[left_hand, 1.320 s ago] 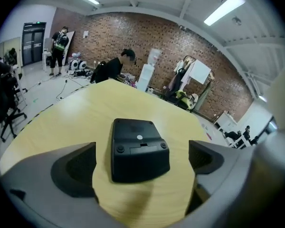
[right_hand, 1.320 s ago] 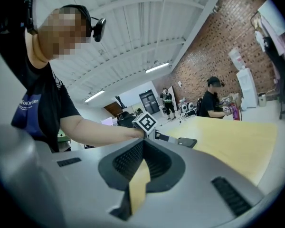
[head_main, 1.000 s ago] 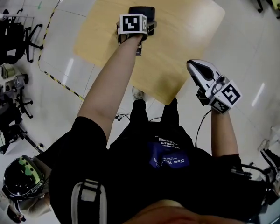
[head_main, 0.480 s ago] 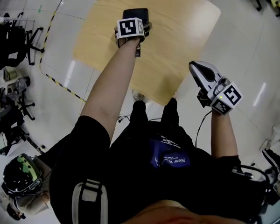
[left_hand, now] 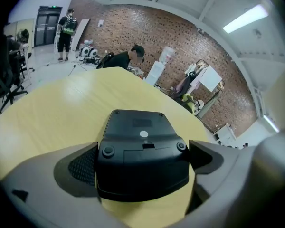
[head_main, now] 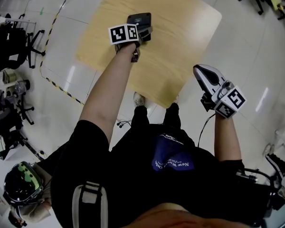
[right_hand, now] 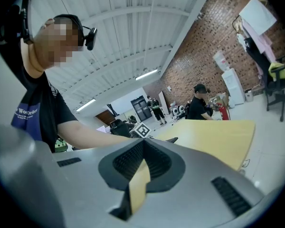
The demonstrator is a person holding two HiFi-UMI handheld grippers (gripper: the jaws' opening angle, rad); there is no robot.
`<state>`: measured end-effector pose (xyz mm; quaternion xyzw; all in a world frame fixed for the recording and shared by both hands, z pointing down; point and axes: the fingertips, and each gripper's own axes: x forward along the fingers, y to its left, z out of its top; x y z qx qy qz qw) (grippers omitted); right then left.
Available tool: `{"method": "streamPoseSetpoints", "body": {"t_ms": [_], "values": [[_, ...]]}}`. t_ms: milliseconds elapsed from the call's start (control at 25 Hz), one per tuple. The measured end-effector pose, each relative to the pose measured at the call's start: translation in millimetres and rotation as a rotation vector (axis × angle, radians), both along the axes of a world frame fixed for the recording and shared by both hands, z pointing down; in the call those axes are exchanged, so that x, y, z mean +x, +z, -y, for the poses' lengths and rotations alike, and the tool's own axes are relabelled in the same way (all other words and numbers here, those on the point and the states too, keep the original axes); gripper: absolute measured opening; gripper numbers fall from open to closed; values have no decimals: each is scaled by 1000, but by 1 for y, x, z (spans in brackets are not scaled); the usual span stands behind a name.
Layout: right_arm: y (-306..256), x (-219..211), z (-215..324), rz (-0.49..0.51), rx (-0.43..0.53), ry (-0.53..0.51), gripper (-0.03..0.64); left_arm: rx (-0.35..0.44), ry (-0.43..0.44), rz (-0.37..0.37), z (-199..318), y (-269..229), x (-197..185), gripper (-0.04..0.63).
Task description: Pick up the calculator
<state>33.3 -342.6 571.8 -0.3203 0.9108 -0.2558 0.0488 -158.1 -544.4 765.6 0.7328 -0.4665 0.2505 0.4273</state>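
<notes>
Head view first: our left gripper [head_main: 137, 31] is reached out over the light wooden table [head_main: 180, 27], with the dark calculator [head_main: 139, 19] sitting between its jaws near the middle of the tabletop. Our right gripper [head_main: 201, 72] hangs off to the side, just past the table's near corner, over the pale floor [head_main: 256, 56], well apart from the calculator.

Left gripper view: the calculator [left_hand: 142, 141] fills the gap between the jaws, and both of them press against its sides, so it's clamped. The face we see has two round feet and a small hatch. Yellow tabletop shows beyond it and under its near edge. We can't tell if it's actually off the wood.

Right gripper view: the jaws of the right gripper [right_hand: 138, 170] are together with nothing in them, only a thin slit between the pads with the yellow table showing through. Past them we see the table [right_hand: 218, 132] and a person in black [right_hand: 199, 106] in the background.
</notes>
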Motion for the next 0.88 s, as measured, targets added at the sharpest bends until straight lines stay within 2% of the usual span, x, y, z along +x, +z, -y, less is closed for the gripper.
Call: {"method": "streamPoseSetpoints", "body": {"t_ms": [120, 240, 520, 680, 880], "values": [[-2, -4, -1, -29, 3, -9, -15, 21, 3, -100, -8, -14, -1, 584], [-7, -5, -4, -46, 13, -18, -15, 32, -21, -252, -20, -30, 3, 584], [-29, -20, -6, -30, 21, -30, -15, 80, -115, -787, -39, -92, 7, 584], [-37, -36, -6, -46, 31, -45, -15, 126, -80, -966, -54, -135, 3, 584], [-78, -58, -8, -4, 69, -53, -15, 149, -13, -1191, -91, -215, 0, 584]]}}
